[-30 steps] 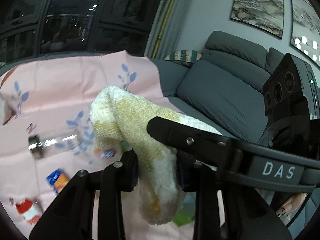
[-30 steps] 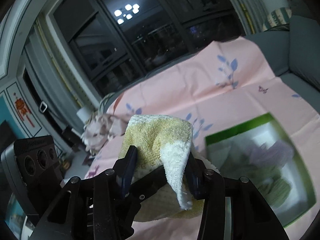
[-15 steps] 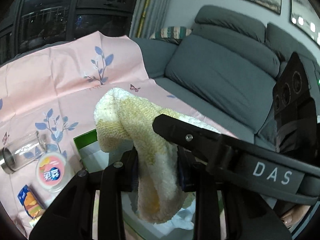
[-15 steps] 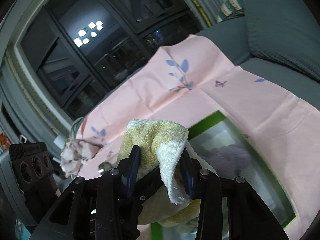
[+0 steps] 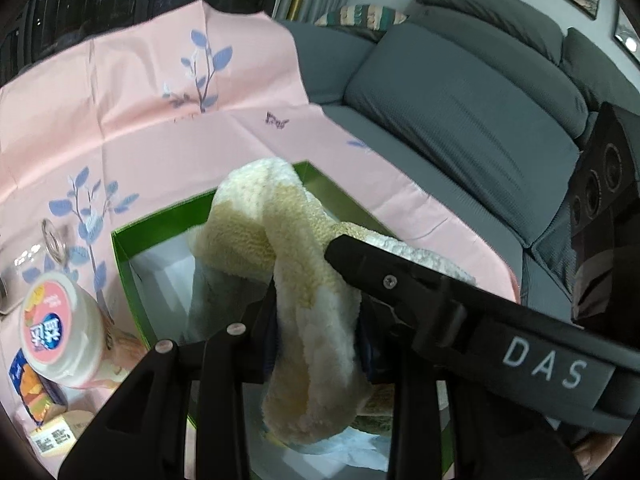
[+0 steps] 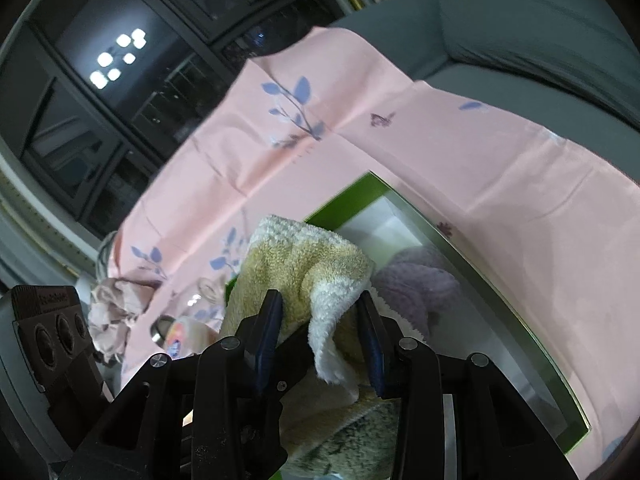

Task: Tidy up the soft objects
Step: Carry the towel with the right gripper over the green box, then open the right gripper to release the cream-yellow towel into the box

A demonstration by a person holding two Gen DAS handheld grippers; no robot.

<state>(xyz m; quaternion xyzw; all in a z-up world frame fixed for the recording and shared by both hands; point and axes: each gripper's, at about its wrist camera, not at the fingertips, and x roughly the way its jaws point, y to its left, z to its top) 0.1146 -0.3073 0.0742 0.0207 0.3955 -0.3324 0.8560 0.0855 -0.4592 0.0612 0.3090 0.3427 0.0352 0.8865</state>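
A fluffy yellow-and-white towel (image 5: 288,216) hangs between both grippers, above an open green-rimmed box (image 5: 160,216). My left gripper (image 5: 318,322) is shut on a bunched end of it. The right gripper's black finger (image 5: 440,308) crosses that view over the towel. In the right wrist view my right gripper (image 6: 320,322) is shut on another fold of the towel (image 6: 304,260), its blue pads (image 6: 268,320) pressing the cloth. The green box (image 6: 352,196) lies right below, with a lilac soft thing (image 6: 416,280) inside. The towel hides part of the box's floor.
The box rests on a pink cloth with blue leaves (image 5: 160,120) spread over a grey sofa (image 5: 460,100). Left of the box are a white tub with a pink lid (image 5: 56,320), a snack pack (image 5: 28,384) and a glass jar (image 5: 52,236). A crumpled pinkish cloth (image 6: 116,304) lies further off.
Both grippers have come down and forward with the towel still held. The green box, earlier off to the side, now sits directly under the towel and looks larger.
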